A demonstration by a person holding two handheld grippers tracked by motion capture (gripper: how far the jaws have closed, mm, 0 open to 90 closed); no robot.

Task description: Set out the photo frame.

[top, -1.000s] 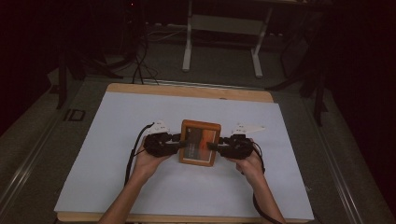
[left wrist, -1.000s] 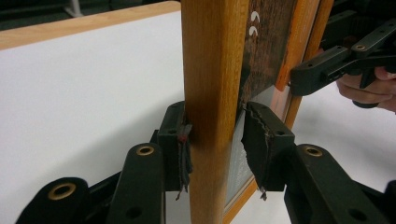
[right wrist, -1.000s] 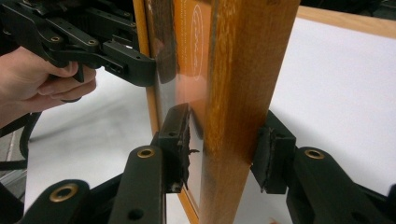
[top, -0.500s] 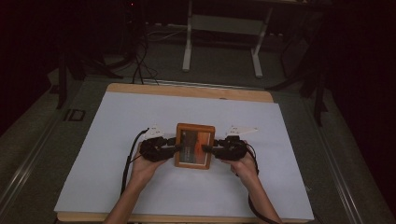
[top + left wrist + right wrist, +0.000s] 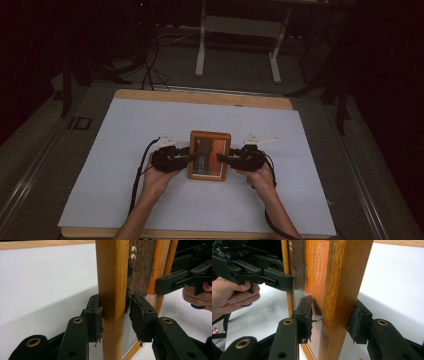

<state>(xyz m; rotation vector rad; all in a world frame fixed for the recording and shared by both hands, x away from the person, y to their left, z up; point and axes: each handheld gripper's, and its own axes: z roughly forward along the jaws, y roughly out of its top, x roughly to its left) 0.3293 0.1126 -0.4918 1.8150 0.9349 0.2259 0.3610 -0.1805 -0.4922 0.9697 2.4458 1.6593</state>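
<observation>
Thing: a wooden picture frame (image 5: 210,155) with an orange picture behind glass. It is in the middle of the white desk (image 5: 125,130), between my two hands.
Left tongs (image 5: 113,315): they squeeze the left side bar of the frame.
Right tongs (image 5: 332,317): they sit around the right side bar. The pads look like they touch the wood, and these tongs have just been opening a bit.
What is in the frame: the orange picture and a dark strip, held inside the wood edge.
What could go wrong: I think if my right tongs let go more, that side may slip, and the frame could tip, drop on the desk and crack its glass.
</observation>
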